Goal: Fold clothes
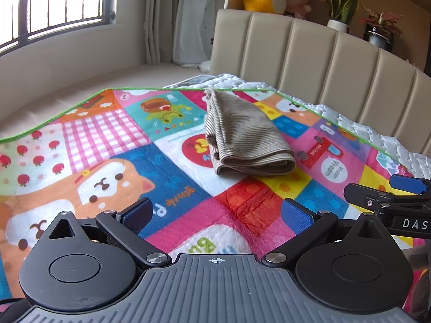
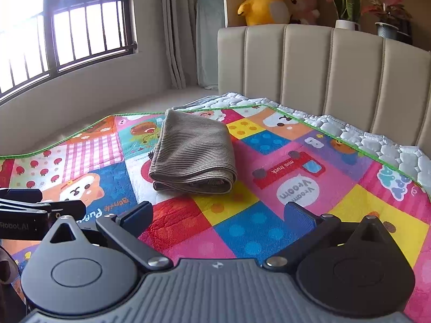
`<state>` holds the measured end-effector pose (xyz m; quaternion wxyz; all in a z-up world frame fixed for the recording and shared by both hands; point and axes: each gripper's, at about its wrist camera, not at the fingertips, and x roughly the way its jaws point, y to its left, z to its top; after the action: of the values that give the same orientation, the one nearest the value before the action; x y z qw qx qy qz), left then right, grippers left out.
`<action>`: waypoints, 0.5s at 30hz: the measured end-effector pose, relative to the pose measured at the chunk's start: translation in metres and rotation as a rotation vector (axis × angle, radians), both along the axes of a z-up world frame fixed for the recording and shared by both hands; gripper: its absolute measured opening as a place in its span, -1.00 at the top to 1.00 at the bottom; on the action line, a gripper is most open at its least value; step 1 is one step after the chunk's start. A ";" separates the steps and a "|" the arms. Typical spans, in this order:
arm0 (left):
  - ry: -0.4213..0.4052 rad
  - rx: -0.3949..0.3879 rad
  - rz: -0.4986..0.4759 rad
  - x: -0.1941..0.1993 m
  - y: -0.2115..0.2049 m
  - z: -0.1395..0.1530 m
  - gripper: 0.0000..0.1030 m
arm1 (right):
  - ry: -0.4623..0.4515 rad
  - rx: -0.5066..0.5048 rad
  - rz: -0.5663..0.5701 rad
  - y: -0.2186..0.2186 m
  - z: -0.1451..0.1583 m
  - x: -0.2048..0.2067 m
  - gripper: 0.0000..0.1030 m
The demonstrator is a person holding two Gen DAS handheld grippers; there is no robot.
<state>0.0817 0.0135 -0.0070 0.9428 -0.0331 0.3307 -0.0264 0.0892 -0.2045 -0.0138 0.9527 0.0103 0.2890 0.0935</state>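
Folded cloth (image 1: pixel 243 137) lies on the colourful play mat (image 1: pixel 113 161), in the far half of it, near the green border and not far from the headboard (image 1: pixel 309 51). It is brown with thin stripes, folded into a thick packet of several layers, and the rounded fold edge faces the cameras. In the right wrist view the same cloth (image 2: pixel 192 156) sits a little left of the middle, flat on the mat (image 2: pixel 242 223), with nothing touching it.

Both tools are held low over the near part of the mat, well apart from the cloth. The left gripper (image 1: pixel 215 215) has its two blue pads spread wide, and only the mat shows between them. The right gripper (image 2: pixel 218 216) is spread the same way and also holds nothing. In the left wrist view the right gripper (image 1: pixel 388 196) comes in from the right edge, so the two tools are side by side.

The mat covers a white quilted mattress (image 2: pixel 377 140), which shows along the far and right side. Behind the headboard there is a shelf with a yellow plush duck (image 2: pixel 264 0), a pink plush toy (image 2: pixel 303 2) just beside it, and two potted plants (image 2: pixel 347 2). On the left is a window with dark bars (image 2: pixel 67 27) and a grey curtain (image 2: pixel 175 27).
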 end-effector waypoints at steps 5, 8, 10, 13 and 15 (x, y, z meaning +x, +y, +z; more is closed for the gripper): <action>-0.009 0.001 0.001 -0.001 -0.001 0.000 -1.00 | -0.004 0.004 0.003 0.000 0.001 -0.001 -1.00; -0.031 0.001 0.011 -0.002 -0.001 0.001 -1.00 | -0.009 0.007 0.004 0.000 0.001 -0.001 -1.00; -0.041 0.002 0.015 -0.003 -0.001 0.002 -1.00 | -0.013 0.008 0.005 -0.001 0.002 -0.001 -1.00; -0.044 0.001 0.014 -0.003 0.000 0.003 -1.00 | -0.015 0.009 0.004 0.000 0.002 -0.002 -1.00; -0.045 -0.002 0.015 -0.002 0.001 0.003 -1.00 | -0.011 0.007 0.001 0.000 0.002 -0.001 -1.00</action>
<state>0.0793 0.0141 -0.0038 0.9501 -0.0360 0.3093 -0.0204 0.0882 -0.2046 -0.0122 0.9541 0.0129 0.2836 0.0951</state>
